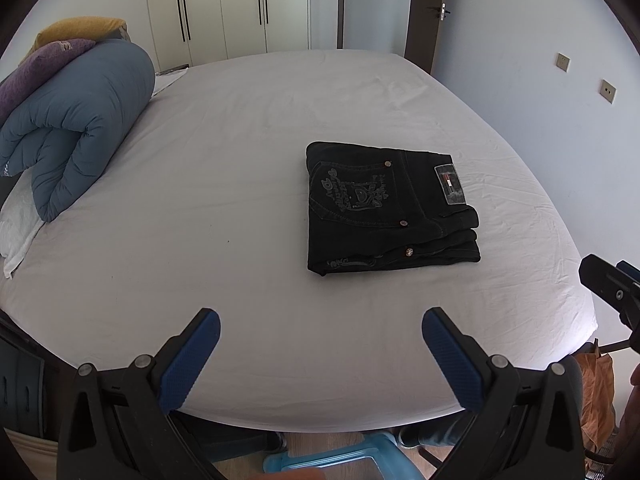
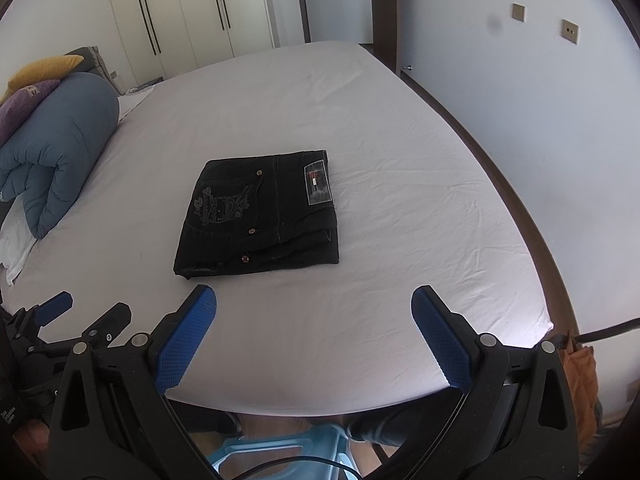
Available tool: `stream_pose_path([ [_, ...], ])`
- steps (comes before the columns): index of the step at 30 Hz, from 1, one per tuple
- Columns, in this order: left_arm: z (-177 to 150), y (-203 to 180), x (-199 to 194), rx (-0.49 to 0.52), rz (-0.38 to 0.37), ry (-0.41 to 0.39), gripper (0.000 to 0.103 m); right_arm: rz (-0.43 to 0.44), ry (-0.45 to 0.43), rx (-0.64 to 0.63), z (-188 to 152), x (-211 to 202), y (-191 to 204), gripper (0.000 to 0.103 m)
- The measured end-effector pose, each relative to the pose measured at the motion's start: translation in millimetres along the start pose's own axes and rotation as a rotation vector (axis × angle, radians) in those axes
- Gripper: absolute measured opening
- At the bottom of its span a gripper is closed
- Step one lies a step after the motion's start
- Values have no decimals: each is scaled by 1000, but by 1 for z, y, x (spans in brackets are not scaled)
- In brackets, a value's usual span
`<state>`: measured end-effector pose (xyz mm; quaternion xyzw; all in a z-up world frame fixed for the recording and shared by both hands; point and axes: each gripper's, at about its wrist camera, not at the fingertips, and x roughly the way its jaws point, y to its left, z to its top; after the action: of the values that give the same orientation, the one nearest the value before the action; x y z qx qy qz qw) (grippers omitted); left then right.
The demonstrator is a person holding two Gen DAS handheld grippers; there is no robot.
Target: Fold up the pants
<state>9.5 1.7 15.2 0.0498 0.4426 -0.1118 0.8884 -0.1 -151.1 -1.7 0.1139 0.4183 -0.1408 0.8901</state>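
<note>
I judged the fold done: the black pants [image 1: 390,208] lay as a compact stack mid-bed, so the best move was to keep both claws back without snagging a layer. My left gripper [image 1: 320,356] and right gripper [image 2: 314,336] hung wide open, empty, over the near edge of the white sheet [image 1: 240,140]. A rolled blue duvet [image 1: 76,120] sat far left, wardrobe doors [image 1: 224,4] beyond.

Legible text: very little. Pants [image 1: 384,208], back pocket: grey embroidered emblem [image 1: 352,192] with curved lettering; only "Du" near its right end can be made out, the rest unreadable. Waistband patch [image 1: 450,184], right of the emblem: small red and white mark, characters too small to read. Lower fold edge, below the emblem: more grey lettering [image 1: 340,263], illegible.
</note>
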Motion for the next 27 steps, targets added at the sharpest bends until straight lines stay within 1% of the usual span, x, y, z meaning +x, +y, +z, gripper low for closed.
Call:
stream_pose_path([
  [27, -3, 2, 2, 0, 2, 4, 103, 8, 15, 0, -7, 3, 3, 100],
])
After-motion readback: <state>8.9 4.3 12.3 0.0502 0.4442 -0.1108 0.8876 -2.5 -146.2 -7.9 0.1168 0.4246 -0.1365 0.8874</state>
